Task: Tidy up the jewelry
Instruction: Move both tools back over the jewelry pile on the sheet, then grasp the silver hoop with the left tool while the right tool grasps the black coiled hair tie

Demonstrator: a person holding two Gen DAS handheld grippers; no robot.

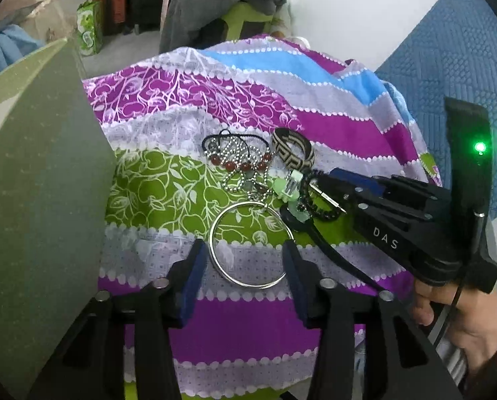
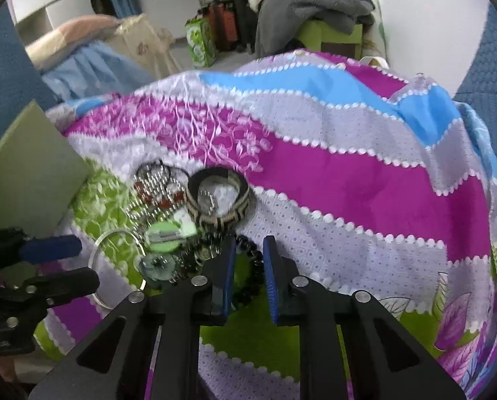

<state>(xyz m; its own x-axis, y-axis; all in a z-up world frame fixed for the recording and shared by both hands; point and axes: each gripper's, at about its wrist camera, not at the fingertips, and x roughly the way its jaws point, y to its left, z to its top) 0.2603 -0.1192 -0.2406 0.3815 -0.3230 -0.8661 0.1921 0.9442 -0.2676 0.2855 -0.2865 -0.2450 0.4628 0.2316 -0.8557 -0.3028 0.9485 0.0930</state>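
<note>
Left gripper (image 1: 244, 245): jaws open and straddling the silver bangle (image 1: 248, 204), one pad just outside each side of the ring. Can't confirm either pad is pressing yet, so I'm treating it as not gripped.

Right gripper (image 2: 250, 241): jaws nearly together on the black bead bracelet (image 2: 246, 246), with beads in the narrow gap. Reads as a pinch. A hand (image 1: 458, 320) holds that tool, coming in from the bangle's right.

Everything else, relative to the bangle:
- Black beads lie just right of it, tangled with a green charm (image 1: 288, 190) and a metal clip.
- The ball chain (image 1: 238, 153) trails from beyond the bangle down to its far rim, and looks to be touching or crossing it.
- The red bead strand (image 1: 238, 165) lies across the chain, beyond the bangle.
- The woven cuff (image 1: 293, 153) stands on edge, beyond and slightly right.
- A grey-green panel (image 1: 41, 183) stands well to the left. Can't tell what it is.
- All of it sits on a striped bedsheet (image 1: 248, 326), soft and wrinkled.

Doing this step well, my read:
- Use the left gripper as the anchor. Close across the bangle and hold it down flat so the pile doesn't drag.
- Lift the black beads slowly with the right, up and away to the right of the bangle. Watch the charm and clip, which are the likely snags.
- If the chain comes up with them, stop and lower. Don't yank.
- The bangle is thin, hard and round, so it can squirt out of the pads. Grip across its full width.
- Keep the pads off the sheet, because fabric caught in the pinch would lift the whole heap.
</note>
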